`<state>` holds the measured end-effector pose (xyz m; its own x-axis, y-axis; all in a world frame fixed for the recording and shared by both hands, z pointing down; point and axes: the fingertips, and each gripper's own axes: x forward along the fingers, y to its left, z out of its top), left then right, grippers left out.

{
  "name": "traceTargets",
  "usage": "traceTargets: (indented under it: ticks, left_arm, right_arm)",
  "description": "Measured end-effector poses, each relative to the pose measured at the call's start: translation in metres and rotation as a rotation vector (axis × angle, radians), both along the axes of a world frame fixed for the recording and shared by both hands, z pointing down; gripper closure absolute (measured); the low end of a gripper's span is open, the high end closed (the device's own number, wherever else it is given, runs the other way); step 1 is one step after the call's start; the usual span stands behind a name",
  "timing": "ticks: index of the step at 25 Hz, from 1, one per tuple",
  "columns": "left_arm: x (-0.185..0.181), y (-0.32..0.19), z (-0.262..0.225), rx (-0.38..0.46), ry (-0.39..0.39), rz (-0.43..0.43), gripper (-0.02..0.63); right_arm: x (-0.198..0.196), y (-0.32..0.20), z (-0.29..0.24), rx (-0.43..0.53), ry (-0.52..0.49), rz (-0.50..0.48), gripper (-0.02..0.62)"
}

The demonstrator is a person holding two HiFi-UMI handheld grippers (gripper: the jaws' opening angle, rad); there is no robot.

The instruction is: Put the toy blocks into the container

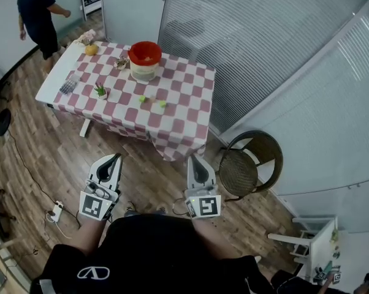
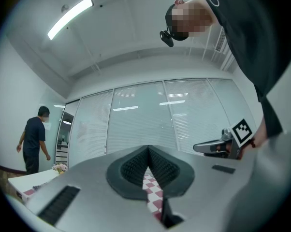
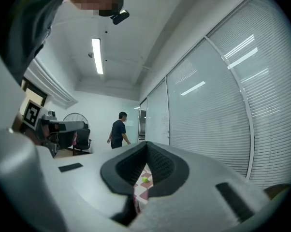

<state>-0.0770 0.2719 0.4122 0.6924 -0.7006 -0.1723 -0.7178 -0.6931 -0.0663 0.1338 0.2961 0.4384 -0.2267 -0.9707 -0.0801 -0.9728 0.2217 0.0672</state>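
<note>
Your left gripper [image 1: 116, 159] is pressed together on nothing, well short of the checkered table [image 1: 184, 124]. There, two green blocks [image 1: 141, 98] lie near the red container [image 1: 144, 52]. Your right gripper [image 1: 194, 159] is closed too, empty.

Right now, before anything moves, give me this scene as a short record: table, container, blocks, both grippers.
table: ahead of both grippers, mostly under a red-and-white checked cloth
container: red, on the table's far side
toy blocks: two, green, loose on the cloth, outside the container
left gripper: fingers together, nothing between them, short of the table
right gripper: fingers together, nothing between them, short of the table
task: not yet begun
</note>
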Motion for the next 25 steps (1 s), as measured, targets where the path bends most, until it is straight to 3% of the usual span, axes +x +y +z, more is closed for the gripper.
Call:
traceTargets:
  ticks: [7,15,25]
  left_arm:
    - [0.010,0.000,0.007,-0.012,-0.018,-0.013,0.600]
    - [0.030,-0.001,0.000,0.018,0.000,-0.085,0.600]
    - [0.028,-0.077,0.016,0.003,-0.018,-0.061,0.600]
  right_arm:
    - [0.013,0.001,0.002,0.012,-0.005,-0.008,0.592]
    - [0.028,-0.014,0.013,0.016,-0.018,-0.076,0.592]
    - [0.025,-0.090,0.020,0.024,-0.003,-0.077,0.592]
